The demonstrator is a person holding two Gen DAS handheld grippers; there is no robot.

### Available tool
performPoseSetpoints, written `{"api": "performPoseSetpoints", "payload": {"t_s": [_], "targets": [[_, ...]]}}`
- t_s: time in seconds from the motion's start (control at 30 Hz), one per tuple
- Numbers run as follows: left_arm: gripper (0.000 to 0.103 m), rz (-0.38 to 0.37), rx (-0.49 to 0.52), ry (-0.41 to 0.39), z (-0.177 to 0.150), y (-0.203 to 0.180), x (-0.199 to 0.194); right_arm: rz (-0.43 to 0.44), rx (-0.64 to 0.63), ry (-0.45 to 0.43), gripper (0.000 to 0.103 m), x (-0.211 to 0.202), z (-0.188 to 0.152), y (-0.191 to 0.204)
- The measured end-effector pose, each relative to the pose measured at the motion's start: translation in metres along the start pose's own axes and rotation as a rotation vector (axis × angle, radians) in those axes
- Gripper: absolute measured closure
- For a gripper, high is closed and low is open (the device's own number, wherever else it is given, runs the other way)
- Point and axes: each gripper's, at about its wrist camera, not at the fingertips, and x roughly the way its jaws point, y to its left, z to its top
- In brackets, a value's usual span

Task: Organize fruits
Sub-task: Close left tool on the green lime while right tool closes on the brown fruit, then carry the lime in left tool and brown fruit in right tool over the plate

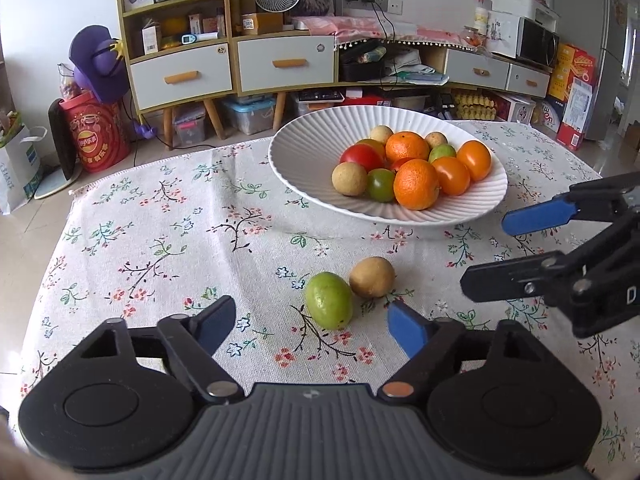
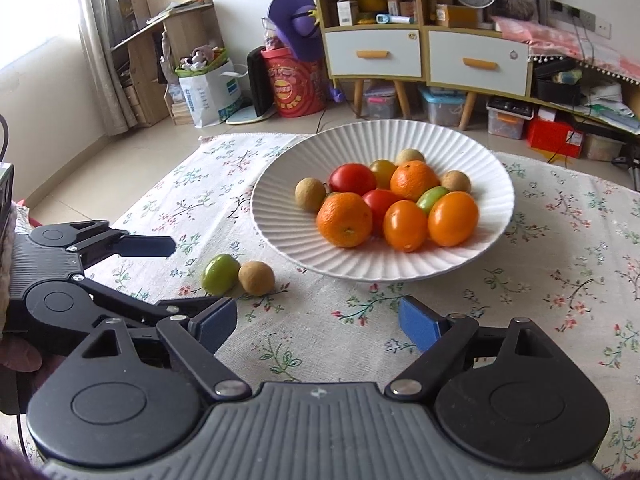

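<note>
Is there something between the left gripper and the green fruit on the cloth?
Nothing visible stands between them. The left gripper is open, and the green fruit lies just ahead of its fingertips on the tablecloth. The brown fruit sits close against its far right side, not in the path.

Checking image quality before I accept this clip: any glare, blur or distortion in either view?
Left wrist view: sharp; fisheye bends the yellow shelf unit and darkens the corners. Right wrist view: bright window washes out the upper left; small highlights on the glossy orange tomatoes in the white ribbed bowl, fruit still readable.
</note>
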Motion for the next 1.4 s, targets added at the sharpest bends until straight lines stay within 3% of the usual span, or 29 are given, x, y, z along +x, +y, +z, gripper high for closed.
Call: {"api": "performPoseSetpoints", "payload": {"t_s": [0.27, 0.47, 1.0, 1.4], "targets": [[0.053, -0.047, -0.020, -0.001, -0.001, 0.002, 0.006, -0.007, -0.014, 0.030, 0.030, 0.006, -0.004, 0.002], [0.084, -0.068, -0.012, 0.005, -0.001, 0.000, 0.007, -0.012, -0.006, 0.051, 0.038, 0.012, -0.003, 0.006], [0.084, -0.039, -0.055, 0.009, -0.008, 0.031, -0.013, -0.018, -0.015, 0.084, 0.050, 0.031, 0.008, 0.034], [0.082, -0.024, -0.047, 0.019, -0.014, 0.037, -0.012, -0.043, -0.037, 0.059, 0.059, 0.039, 0.013, 0.043]]}}
